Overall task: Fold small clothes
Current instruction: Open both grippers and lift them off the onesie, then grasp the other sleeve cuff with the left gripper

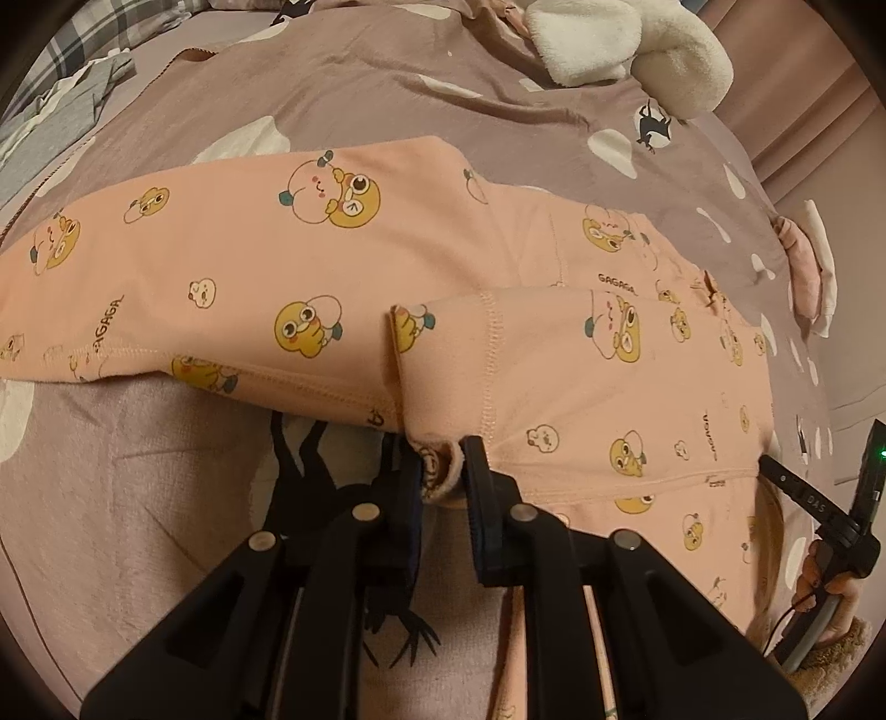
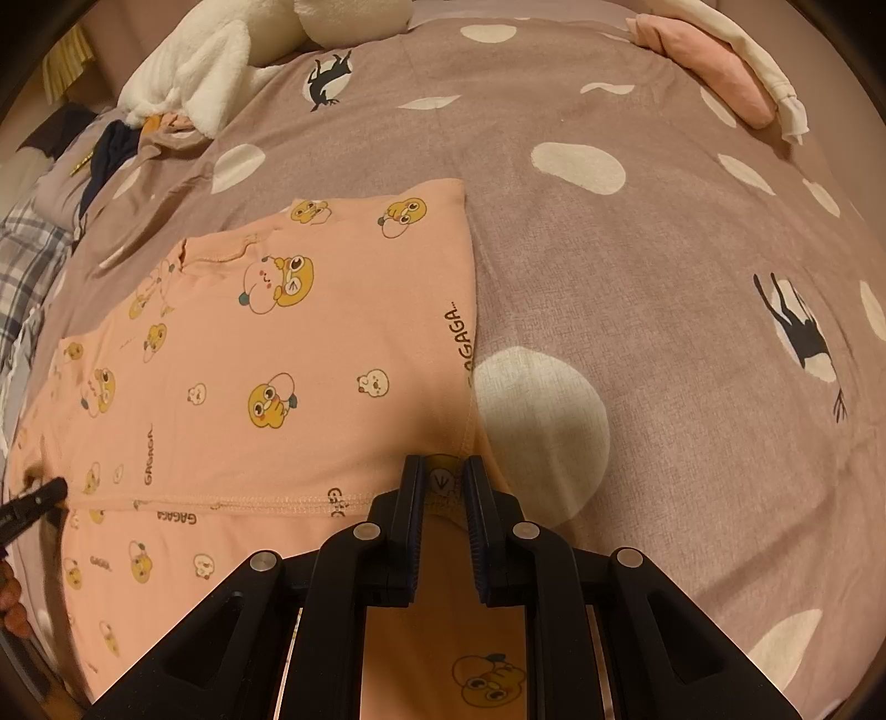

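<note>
Looks down along two black tools at a pink garment (image 1: 343, 266) printed with yellow cartoon ducks, spread on a bed with a mauve spotted cover (image 1: 166, 498).

Grips with the left tool (image 1: 443, 471) a small bunch of the garment's stitched edge, pinched right at the fingertips, with a folded flap lying just ahead. Grips with the right tool (image 2: 443, 479) the other corner of the same stitched edge, again only at the very tips, jaws closed narrowly on the cloth. Shows the seam running straight out to the left of the right tool, towards the tip of the left tool at the far left of that view. Shows more pink cloth beneath and behind both tools, and the main body of the garment lying flat ahead of them.

Appears to be mid-fold, with one edge held at both corners, ready to be carried over the rest.

To do this well: keep both grips firm, since so little cloth sits between the tips and could slip. Keep the seam taut between the two tools, without stretching it. Move both tools together and level, so the edge lands square and not slanted. Lay it down ahead, smooth, before letting go. Watch the folded flap beside the left tool for bunching.

Leaves well ahead, untouched, a white plush toy (image 1: 637, 50) and a folded pink cloth (image 2: 714, 66).
</note>
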Motion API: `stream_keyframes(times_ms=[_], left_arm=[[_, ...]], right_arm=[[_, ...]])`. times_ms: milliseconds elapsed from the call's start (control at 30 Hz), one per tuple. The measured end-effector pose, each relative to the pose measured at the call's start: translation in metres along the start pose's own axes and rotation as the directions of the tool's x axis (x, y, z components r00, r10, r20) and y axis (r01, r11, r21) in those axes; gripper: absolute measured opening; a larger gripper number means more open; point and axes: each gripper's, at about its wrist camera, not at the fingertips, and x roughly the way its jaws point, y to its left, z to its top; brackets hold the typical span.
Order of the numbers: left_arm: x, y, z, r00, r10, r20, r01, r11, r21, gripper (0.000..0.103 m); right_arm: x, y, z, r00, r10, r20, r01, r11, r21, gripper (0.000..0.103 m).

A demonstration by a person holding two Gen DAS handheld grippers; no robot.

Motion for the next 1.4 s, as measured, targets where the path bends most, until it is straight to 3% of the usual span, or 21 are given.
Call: stream_keyframes(times_ms=[267,400,467,600,700,767,833,967,1067,1200,1400], left_arm=[[-0.004,0.005,-0.003,1.000,0.015,0.022,-0.014,0.999,-0.053,0.024],[-0.014,0.006,-0.007,0.997,0.070,0.044,-0.068,0.997,-0.048,0.036],[-0.023,0.008,-0.008,0.994,0.087,0.062,-0.084,0.995,-0.053,0.036],[-0.050,0.015,-0.012,0.986,0.107,0.125,-0.099,0.993,-0.072,0.052],[-0.073,0.020,-0.015,0.978,0.102,0.181,-0.087,0.992,-0.089,0.068],[-0.092,0.025,-0.017,0.966,0.114,0.233,-0.091,0.990,-0.107,0.079],[-0.108,0.030,-0.019,0.951,0.135,0.279,-0.101,0.986,-0.130,0.089],[-0.135,0.051,-0.024,0.921,0.179,0.345,-0.109,0.971,-0.214,0.097],[-0.143,0.072,-0.025,0.911,0.196,0.362,-0.094,0.955,-0.280,0.099],[-0.145,0.108,-0.025,0.910,0.222,0.349,-0.086,0.927,-0.365,0.099],[-0.139,0.157,-0.024,0.900,0.293,0.324,-0.120,0.879,-0.462,0.098]], right_arm=[[-0.001,0.002,0.001,1.000,-0.009,-0.002,0.009,1.000,0.012,0.017],[-0.006,0.003,-0.001,1.000,-0.013,0.003,0.013,1.000,0.018,0.017],[-0.010,0.003,-0.002,1.000,-0.012,0.009,0.012,1.000,0.027,0.017],[-0.032,0.007,-0.002,0.998,0.024,0.065,-0.026,0.999,0.026,0.018],[-0.057,0.014,-0.002,0.989,0.027,0.145,-0.028,1.000,0.011,0.032],[-0.077,0.020,-0.004,0.976,0.043,0.212,-0.044,0.999,0.003,0.049],[-0.094,0.026,-0.005,0.962,0.063,0.265,-0.065,0.998,-0.003,0.059],[-0.131,0.037,-0.013,0.920,0.111,0.375,-0.108,0.994,-0.030,0.081],[-0.153,0.045,-0.024,0.889,0.122,0.441,-0.105,0.992,-0.063,0.096],[-0.170,0.052,-0.038,0.858,0.103,0.504,-0.083,0.995,-0.062,0.101],[-0.179,0.061,-0.055,0.834,0.055,0.550,-0.036,0.998,-0.046,0.101]])
